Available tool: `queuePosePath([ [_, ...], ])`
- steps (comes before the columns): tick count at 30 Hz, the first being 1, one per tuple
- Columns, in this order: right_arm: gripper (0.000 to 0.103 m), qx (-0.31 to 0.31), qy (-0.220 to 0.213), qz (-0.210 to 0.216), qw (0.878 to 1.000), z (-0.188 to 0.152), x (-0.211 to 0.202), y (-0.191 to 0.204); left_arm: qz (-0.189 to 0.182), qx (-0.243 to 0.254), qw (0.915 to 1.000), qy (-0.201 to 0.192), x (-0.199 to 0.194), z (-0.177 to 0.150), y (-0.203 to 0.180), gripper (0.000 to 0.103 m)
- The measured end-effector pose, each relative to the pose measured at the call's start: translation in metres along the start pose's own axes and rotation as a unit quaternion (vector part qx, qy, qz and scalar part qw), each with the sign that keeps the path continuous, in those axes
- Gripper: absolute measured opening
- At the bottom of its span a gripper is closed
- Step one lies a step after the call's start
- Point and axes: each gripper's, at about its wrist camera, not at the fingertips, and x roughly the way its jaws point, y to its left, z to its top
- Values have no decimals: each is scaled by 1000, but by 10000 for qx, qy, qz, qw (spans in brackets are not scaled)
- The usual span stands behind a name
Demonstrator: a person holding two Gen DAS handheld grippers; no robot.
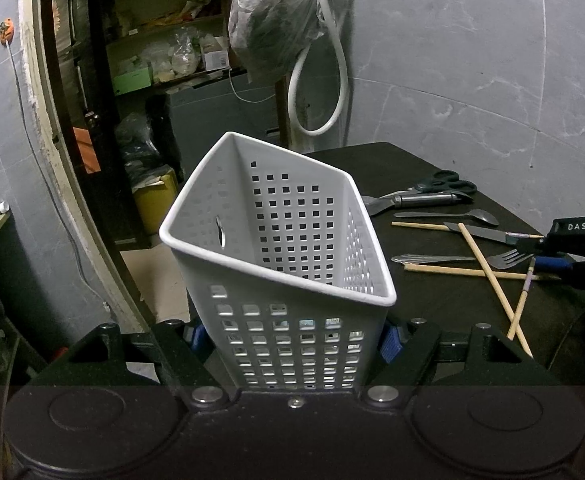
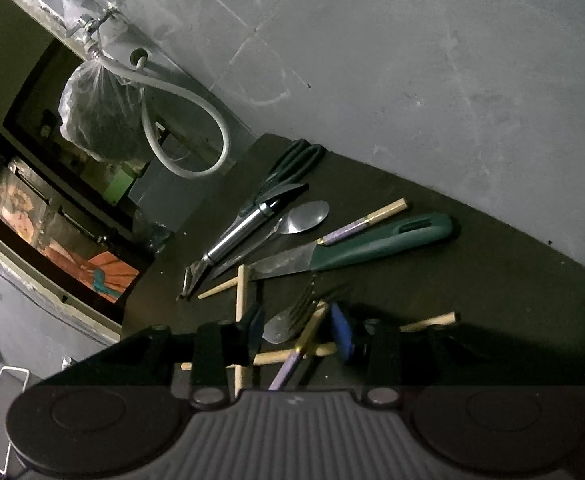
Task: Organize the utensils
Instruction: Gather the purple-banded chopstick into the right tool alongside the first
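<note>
The left gripper (image 1: 292, 344) is clamping the white basket (image 1: 284, 240) between its blue pads, and the basket is tilting above the table's (image 1: 432, 168) left edge. The right gripper (image 2: 298, 332) is standing with its jaws apart over the fork (image 2: 288, 320) and a purple-handled chopstick (image 2: 292, 360), which are lying between the fingers without being pressed. The knife (image 2: 352, 248), spoon (image 2: 300, 220) and scissors (image 2: 288, 168) are lying farther ahead.

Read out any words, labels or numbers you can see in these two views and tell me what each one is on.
"DAS": white letters on the black top of the right gripper, seen at the right edge of the left wrist view.
Boxes and packets on the shelves behind carry print too small and blurred to read.
Right wrist view: no readable text.
</note>
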Motion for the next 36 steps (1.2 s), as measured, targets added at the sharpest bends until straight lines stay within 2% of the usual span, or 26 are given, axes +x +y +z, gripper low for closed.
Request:
queuePosePath([
  [4,42,-55,-58,30,10000,3,6,0,1,-2,10000,0,0,0,0,77],
  [5,39,-69,-69,43,9999,4,8,0,0,0,10000,2,0,0,0,78],
  [7,29,-111,-54,17,9999,5,13,0,1,0,10000,4,0,0,0,77],
  [9,12,-137,-41,-19,9999,4,17,1,1,-2,10000,3,0,0,0,78],
  [22,8,-855,-466,5,9952,15,-9,28,-14,-106,9999,-34,0,0,1,77],
  [25,8,-1060,-426,-32,9935,23,-12,34,-24,-115,9999,-49,1,-1,2,77],
  [30,8,-879,-408,-10,9953,27,-12,30,-21,-111,9999,-47,1,-1,1,77],
  [36,8,-617,-177,11,9979,27,2,19,-20,-89,9999,-46,1,0,1,77],
])
